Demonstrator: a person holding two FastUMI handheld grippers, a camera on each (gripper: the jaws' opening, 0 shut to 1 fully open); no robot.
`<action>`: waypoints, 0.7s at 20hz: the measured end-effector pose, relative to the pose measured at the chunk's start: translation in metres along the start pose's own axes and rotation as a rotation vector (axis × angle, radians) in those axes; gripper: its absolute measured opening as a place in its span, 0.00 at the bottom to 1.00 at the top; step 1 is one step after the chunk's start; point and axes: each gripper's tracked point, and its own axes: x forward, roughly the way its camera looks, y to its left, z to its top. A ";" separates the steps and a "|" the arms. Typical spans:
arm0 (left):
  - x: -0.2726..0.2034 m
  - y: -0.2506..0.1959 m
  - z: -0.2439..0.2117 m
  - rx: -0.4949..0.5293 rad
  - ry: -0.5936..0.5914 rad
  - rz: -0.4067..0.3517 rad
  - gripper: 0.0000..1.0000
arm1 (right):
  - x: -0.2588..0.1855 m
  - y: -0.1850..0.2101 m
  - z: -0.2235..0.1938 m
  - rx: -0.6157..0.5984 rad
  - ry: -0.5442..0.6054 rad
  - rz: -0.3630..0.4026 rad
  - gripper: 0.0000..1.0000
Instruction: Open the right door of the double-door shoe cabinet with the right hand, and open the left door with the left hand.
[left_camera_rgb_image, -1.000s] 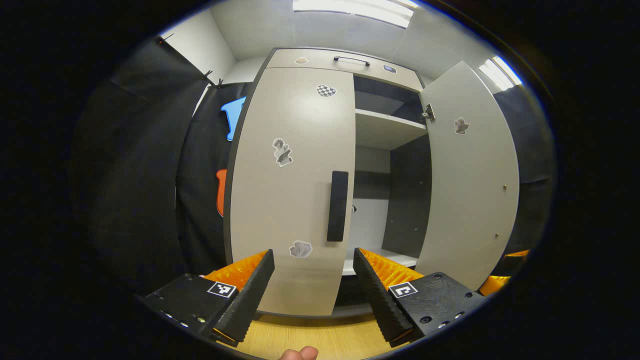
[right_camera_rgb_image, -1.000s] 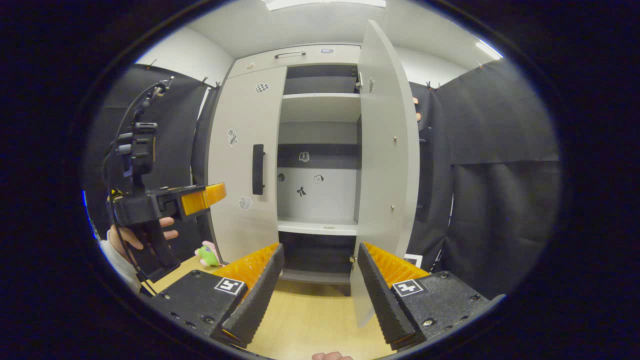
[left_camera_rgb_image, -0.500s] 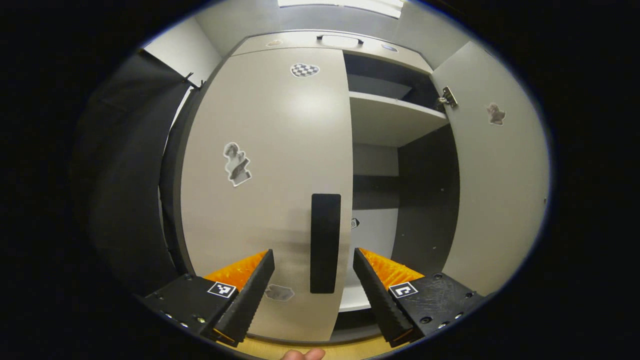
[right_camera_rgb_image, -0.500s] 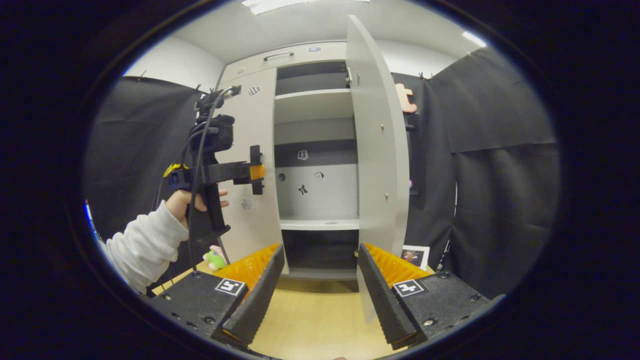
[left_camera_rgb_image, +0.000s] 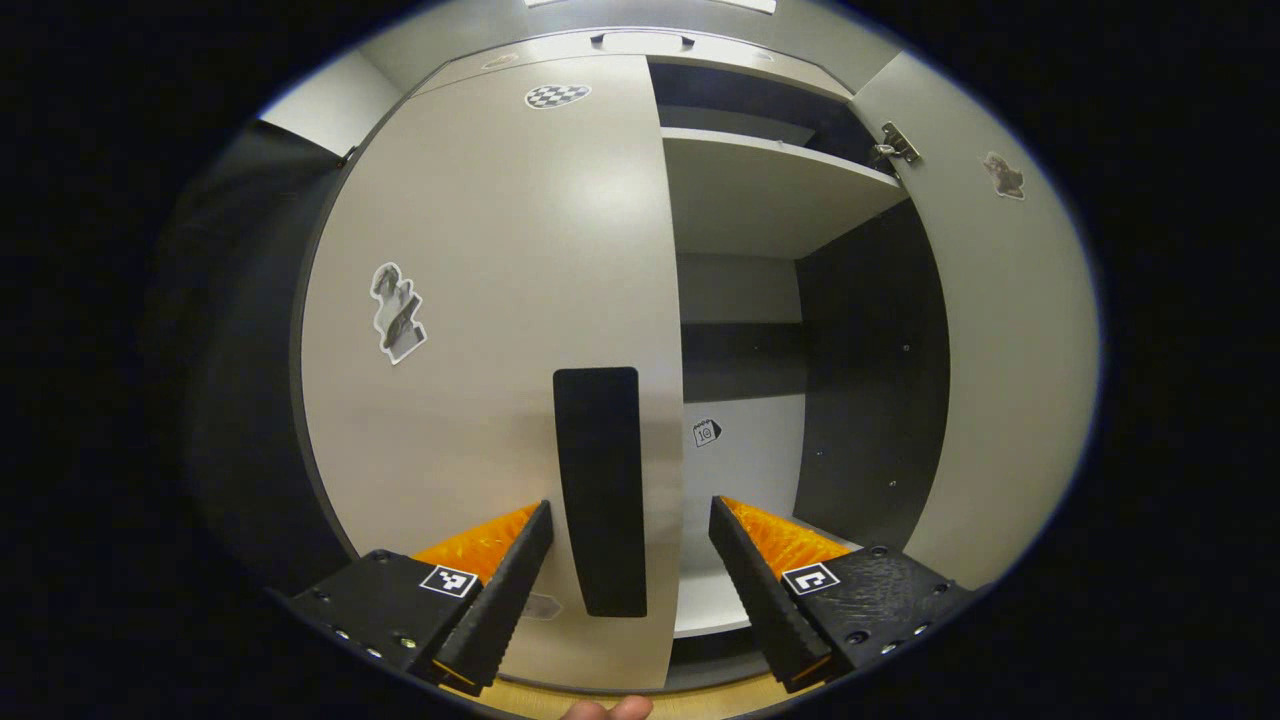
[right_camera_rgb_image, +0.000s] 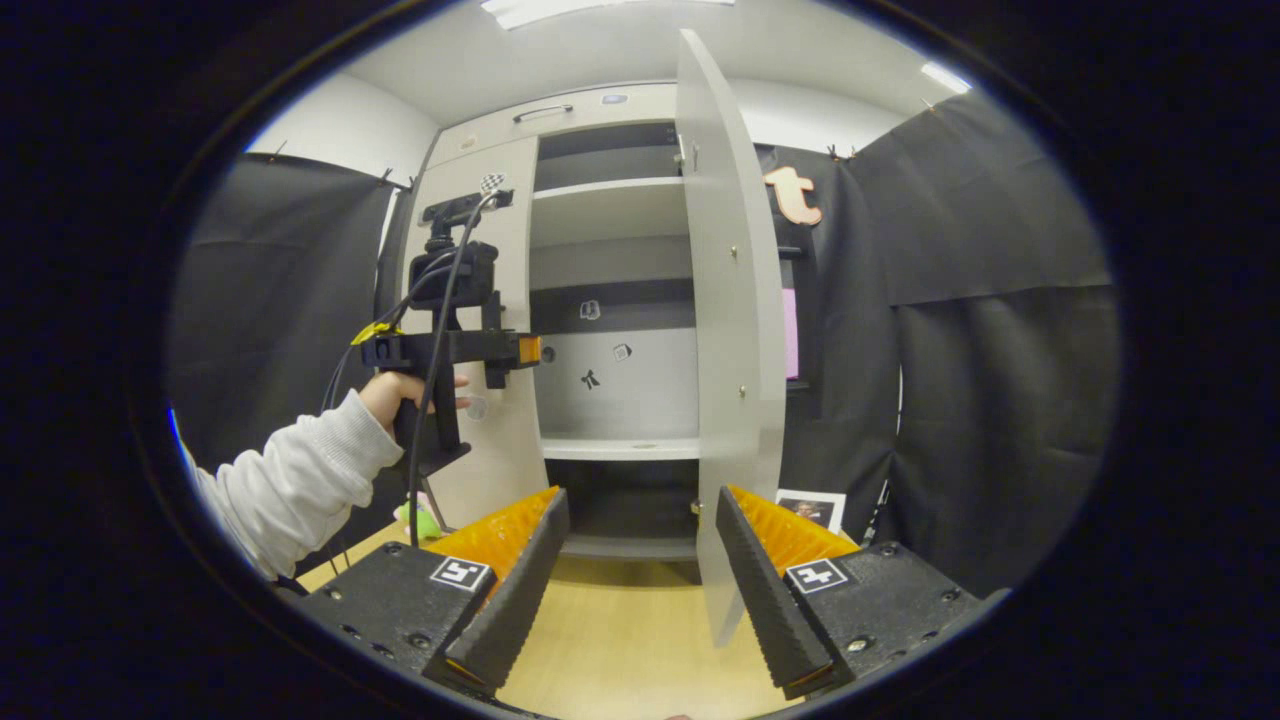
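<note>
Shoe cabinet, tall, pale grey, flat-panel double doors (left_camera_rgb_image: 500, 250), takes up the centre of the left gripper view and sits centre-left in the right gripper view. Right door (right_camera_rgb_image: 730, 330) already swung out, seen edge-on at frame centre; bare shelves (right_camera_rgb_image: 615, 448) exposed behind it. Left door (left_camera_rgb_image: 480, 330) closed, flush with the carcass. Its black upright bar handle (left_camera_rgb_image: 598, 490) sits lower centre, close to the door's inner edge.

Left gripper (left_camera_rgb_image: 630, 575) is spread wide, fingers either side of the handle, apparently not touching yet. Right gripper (right_camera_rgb_image: 640, 590) also spread, empty, low in its frame over the light wood floor (right_camera_rgb_image: 610, 640), set back from the cabinet.

Handling, as a guess: rigid board door on hinges, light to swing, smooth face gives no purchase, so the bar handle is the only sensible hold. Pinch it mid-length, squarely, then pull along the hinge arc; a straight pull may slip off the slick bar.

A person's hand (right_camera_rgb_image: 400, 390) in a pale sleeve (right_camera_rgb_image: 290, 490) holds the left gripper at the door.
</note>
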 end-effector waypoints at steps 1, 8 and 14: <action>0.000 0.000 0.001 0.008 -0.001 0.005 0.95 | 0.001 -0.001 0.001 0.000 0.000 0.001 0.93; -0.001 0.005 0.002 -0.020 -0.002 0.005 0.83 | 0.008 -0.002 -0.004 -0.016 0.004 0.009 0.93; 0.000 0.010 0.000 -0.065 0.015 -0.003 0.29 | 0.010 0.002 -0.008 -0.024 0.012 0.024 0.93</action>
